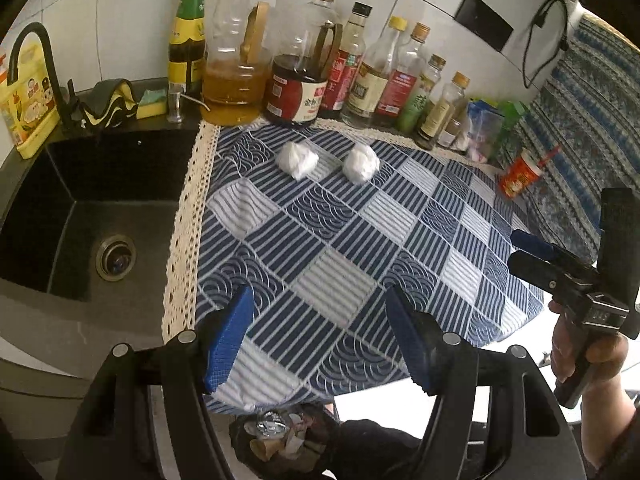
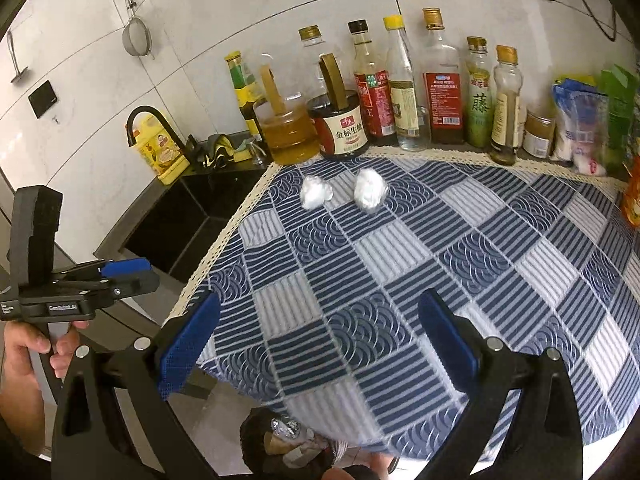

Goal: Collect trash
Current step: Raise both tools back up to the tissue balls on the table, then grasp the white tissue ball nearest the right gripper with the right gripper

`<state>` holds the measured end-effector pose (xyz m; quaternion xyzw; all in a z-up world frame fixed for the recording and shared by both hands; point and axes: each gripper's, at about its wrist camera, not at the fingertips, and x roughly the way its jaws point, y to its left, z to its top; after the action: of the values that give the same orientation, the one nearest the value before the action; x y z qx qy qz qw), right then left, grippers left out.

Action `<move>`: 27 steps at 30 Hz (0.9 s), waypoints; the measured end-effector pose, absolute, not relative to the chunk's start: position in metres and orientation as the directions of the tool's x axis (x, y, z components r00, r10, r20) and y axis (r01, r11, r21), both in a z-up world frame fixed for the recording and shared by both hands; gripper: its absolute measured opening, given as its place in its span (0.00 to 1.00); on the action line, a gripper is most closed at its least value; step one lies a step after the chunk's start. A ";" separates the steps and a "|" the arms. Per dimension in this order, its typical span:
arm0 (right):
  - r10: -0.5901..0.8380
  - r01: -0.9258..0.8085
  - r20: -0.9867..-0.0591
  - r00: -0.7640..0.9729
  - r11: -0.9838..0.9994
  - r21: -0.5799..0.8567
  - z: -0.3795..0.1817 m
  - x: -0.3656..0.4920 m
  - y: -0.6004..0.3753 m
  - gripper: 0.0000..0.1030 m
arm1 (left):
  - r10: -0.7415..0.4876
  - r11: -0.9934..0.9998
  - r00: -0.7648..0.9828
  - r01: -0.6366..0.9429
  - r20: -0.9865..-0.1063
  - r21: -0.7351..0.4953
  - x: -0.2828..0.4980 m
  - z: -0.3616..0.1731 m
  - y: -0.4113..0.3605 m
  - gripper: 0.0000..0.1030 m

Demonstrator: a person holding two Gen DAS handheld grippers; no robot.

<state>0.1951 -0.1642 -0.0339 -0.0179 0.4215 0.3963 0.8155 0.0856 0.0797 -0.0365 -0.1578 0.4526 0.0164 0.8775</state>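
Observation:
Two crumpled white paper balls lie side by side at the back of the blue checked tablecloth (image 1: 328, 280), just before the bottles: one on the left (image 1: 298, 160) (image 2: 316, 194), one on the right (image 1: 361, 162) (image 2: 372, 192). My left gripper (image 1: 320, 340) (image 2: 154, 273) hangs open over the cloth's near edge with nothing between its blue pads. My right gripper (image 2: 318, 340) (image 1: 513, 248) is open too and empty, over the near right part of the cloth. Both are well short of the balls. Below the counter edge sits a black-bagged bin (image 1: 280, 436) (image 2: 288, 440) holding foil and scraps.
A row of sauce and oil bottles (image 1: 304, 80) lines the tiled wall. A black sink (image 1: 100, 216) with a faucet (image 1: 36, 52), sponge and yellow box is at the left. A red cup (image 1: 520, 176) lies on its side near packets at the right.

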 end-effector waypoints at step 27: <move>0.640 -0.747 -0.758 0.125 0.564 0.353 -0.101 0.373 -0.090 0.80 | 0.009 0.903 0.521 -0.371 -0.854 -0.217 0.195 -0.058 0.077 0.64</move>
<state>0.3729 -0.0897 -0.1009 -0.0564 0.4720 0.4636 0.7477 0.1948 0.0769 -0.0576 -0.1901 0.4766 0.1116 0.8510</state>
